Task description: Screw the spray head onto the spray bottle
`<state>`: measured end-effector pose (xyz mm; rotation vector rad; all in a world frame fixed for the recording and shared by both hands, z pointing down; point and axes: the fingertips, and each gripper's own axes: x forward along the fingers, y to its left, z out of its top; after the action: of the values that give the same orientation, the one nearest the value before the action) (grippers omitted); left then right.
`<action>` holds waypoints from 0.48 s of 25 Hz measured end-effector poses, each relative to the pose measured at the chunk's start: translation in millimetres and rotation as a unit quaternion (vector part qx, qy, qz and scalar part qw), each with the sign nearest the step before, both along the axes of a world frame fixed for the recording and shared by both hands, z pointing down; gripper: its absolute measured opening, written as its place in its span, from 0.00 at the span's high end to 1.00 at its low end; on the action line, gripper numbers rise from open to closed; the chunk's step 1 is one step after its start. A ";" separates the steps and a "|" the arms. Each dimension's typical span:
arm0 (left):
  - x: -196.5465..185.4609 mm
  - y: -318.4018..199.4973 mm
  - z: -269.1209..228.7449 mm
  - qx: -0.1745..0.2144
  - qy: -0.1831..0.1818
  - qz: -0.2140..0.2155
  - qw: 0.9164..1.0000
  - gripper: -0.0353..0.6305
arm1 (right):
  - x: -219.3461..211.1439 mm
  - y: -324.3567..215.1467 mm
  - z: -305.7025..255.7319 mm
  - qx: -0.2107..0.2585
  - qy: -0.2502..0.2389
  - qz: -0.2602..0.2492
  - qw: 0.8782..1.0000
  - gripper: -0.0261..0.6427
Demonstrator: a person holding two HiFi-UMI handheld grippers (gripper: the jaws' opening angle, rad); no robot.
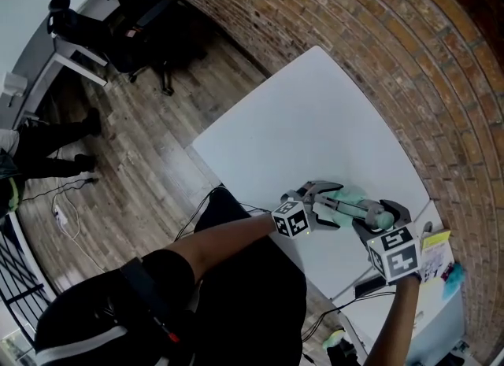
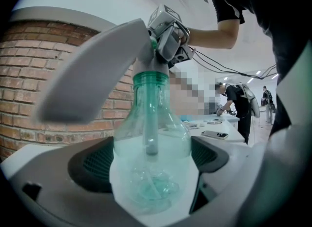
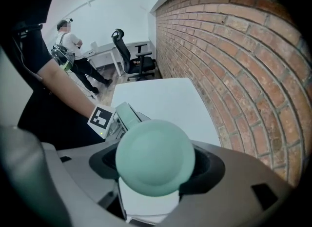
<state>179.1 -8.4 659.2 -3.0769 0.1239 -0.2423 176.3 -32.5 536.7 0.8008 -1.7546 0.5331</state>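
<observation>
The left gripper [image 2: 152, 165] clamps the spray bottle [image 2: 148, 123] between its 2 jaws, neck pointing straight ahead. The right gripper [image 3: 157, 170] grips the spray head [image 3: 155, 154], in line with that neck.

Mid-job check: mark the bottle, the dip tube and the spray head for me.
bottle [image 2: 174, 138], left gripper view, on its clear shoulder.
dip tube [image 2: 151, 132], left gripper view, on its lower stretch inside the bottle.
spray head [image 3: 155, 156], right gripper view, on its rounded green end.
</observation>
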 end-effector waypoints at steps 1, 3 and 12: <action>1.5 0.4 -0.1 0.000 -0.003 0.001 1.000 0.23 | 0.6 0.2 -2.8 0.003 0.005 -0.004 1.000 0.51; 1.8 2.5 -0.2 -0.002 -0.008 0.004 1.000 0.23 | -1.5 2.5 -13.3 0.009 0.012 -0.022 1.000 0.51; 10.5 -1.9 4.1 -0.007 -0.019 -0.004 1.000 0.23 | 2.9 14.3 -43.9 0.003 0.058 -0.247 0.967 0.51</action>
<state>189.5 -10.4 663.2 -3.0848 0.1333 -0.3046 179.3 -18.3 492.8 0.3641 -1.7630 0.1410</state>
